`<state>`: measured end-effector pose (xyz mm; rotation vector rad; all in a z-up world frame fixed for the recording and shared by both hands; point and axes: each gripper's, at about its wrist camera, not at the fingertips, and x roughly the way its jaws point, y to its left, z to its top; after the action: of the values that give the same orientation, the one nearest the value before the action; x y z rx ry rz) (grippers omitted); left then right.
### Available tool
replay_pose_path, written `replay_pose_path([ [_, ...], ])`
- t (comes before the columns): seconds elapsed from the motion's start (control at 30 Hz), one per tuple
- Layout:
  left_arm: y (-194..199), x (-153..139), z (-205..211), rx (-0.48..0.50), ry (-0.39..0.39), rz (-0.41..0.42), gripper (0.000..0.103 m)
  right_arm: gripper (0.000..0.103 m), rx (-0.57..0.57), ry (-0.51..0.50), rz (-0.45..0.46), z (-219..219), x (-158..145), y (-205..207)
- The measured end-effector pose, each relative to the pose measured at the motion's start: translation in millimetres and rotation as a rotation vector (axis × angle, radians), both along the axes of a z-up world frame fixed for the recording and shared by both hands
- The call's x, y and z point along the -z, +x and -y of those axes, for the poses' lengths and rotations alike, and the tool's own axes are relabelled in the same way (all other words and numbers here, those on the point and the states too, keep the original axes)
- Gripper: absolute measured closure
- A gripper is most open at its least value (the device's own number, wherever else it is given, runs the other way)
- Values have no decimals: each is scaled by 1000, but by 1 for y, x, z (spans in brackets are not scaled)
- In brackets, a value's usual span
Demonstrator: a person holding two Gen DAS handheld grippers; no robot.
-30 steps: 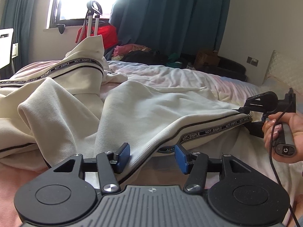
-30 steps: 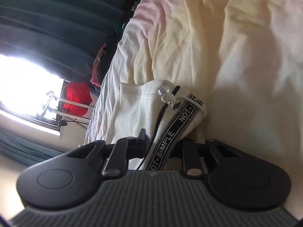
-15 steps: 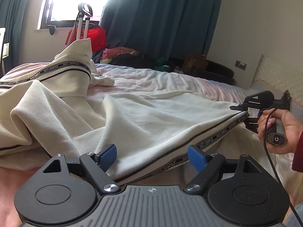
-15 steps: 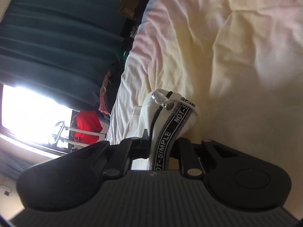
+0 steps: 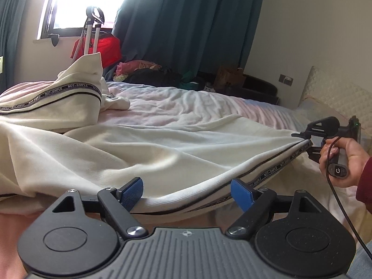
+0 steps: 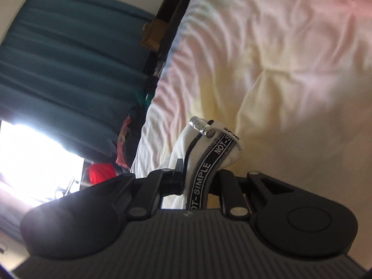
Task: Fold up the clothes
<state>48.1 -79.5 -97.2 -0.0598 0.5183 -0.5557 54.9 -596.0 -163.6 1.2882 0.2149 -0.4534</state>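
Observation:
A cream garment (image 5: 162,144) with black "NOT-SIMPLE" tape along its edge lies spread over the bed. Its taped edge runs between the blue pads (image 5: 131,190) of my left gripper (image 5: 186,193), which stands open without pressing on the cloth. At the right a person's hand (image 5: 348,153) holds my right gripper (image 5: 309,139), shut on the far end of that edge and holding it stretched. In the right wrist view the right gripper (image 6: 197,181) pinches the taped corner of the garment (image 6: 181,144), with metal drawstring tips (image 6: 202,127) sticking out beyond it.
The pale, wrinkled bedsheet (image 5: 186,102) lies under the garment. Beyond the bed stand a red suitcase (image 5: 104,46), a pile of clothes (image 5: 139,67), teal curtains (image 5: 186,23) and a bright window. A quilted headboard (image 5: 330,93) rises at the right.
My left gripper's jaws have spread wide off the taped edge. The right gripper has pulled its end of the garment farther right, drawing the edge straighter, and has rolled.

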Motion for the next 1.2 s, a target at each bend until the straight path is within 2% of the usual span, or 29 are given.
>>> replay_pose_path([
  [0.1, 6, -17, -20, -73, -62, 35, 19, 89, 44, 36, -24, 19, 13, -21],
  [0.17, 14, -31, -43, -154, -134, 30, 18, 89, 36, 63, -40, 26, 24, -33],
  [0.27, 26, -49, -95, -351, -220, -26, 17, 89, 25, 99, -51, 32, 36, -48],
  [0.33, 30, -58, -133, -494, -260, -80, 14, 89, 26, 85, -59, 29, 34, -46],
  [0.43, 36, -65, -200, -713, -289, -257, 13, 89, 25, 33, -93, 24, 28, -40],
  [0.53, 33, -52, -263, -819, -425, -424, 13, 89, 22, -12, -123, 20, 25, -37],
  [0.6, 28, -32, -297, -859, -554, -538, 13, 89, 25, -25, -130, 19, 24, -35],
  [0.7, 30, -3, -330, -822, -728, -666, 13, 89, 28, -46, -143, 14, 22, -35],
  [0.77, 36, 10, -341, -807, -781, -716, 13, 89, 35, -53, -149, 13, 22, -34],
  [0.93, 40, 20, -342, -810, -768, -747, 15, 89, 50, -70, -171, 14, 17, -31],
  [1.03, 28, 13, -339, -848, -757, -704, 15, 89, 57, -83, -188, 15, 14, -25],
  [1.13, 26, 1, -339, -884, -658, -624, 16, 89, 64, -89, -197, 17, 14, -15],
  [1.2, 27, -4, -342, -901, -652, -588, 21, 89, 71, -84, -197, 18, 15, -14],
])
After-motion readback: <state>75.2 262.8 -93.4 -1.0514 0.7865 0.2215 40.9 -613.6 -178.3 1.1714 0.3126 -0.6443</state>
